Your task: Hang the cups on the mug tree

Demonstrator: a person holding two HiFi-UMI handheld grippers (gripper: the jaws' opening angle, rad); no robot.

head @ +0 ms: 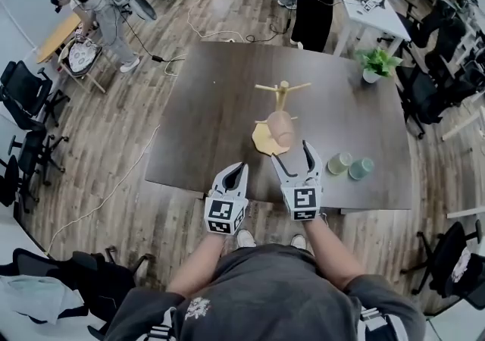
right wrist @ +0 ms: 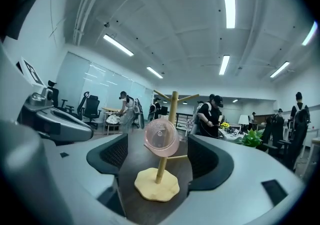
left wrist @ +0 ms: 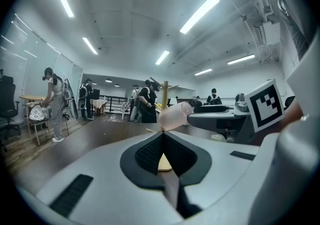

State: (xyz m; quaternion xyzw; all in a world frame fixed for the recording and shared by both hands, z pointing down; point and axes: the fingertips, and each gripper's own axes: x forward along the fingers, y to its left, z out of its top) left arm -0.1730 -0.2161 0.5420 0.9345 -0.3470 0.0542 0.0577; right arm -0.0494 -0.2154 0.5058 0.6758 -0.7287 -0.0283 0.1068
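Table (head: pixel 204 104): dark and broad, with wood floor all round it.
Mug tree (head: pixel 282 93): stands upright about mid-table on a pale yellow base (head: pixel 265 141), its pegs slanting upward.
Pink cup (head: pixel 281 129): hangs on its side on a lower peg of the tree, one round end facing the right gripper.
Green cups (head: pixel 339 163): two pale ones stand side by side on the table, right of the tree, near the front edge.
Right hand-held gripper (head: pixel 292 154): jaws spread wide and gripping nothing. It points at the tree, with the pink cup a little ahead of its tips and apart from them.
Left hand-held gripper (head: pixel 239 171): jaws pressed together, empty, at the table's front edge beside the right one.
Plant (head: pixel 377 64): potted, at the far right corner.
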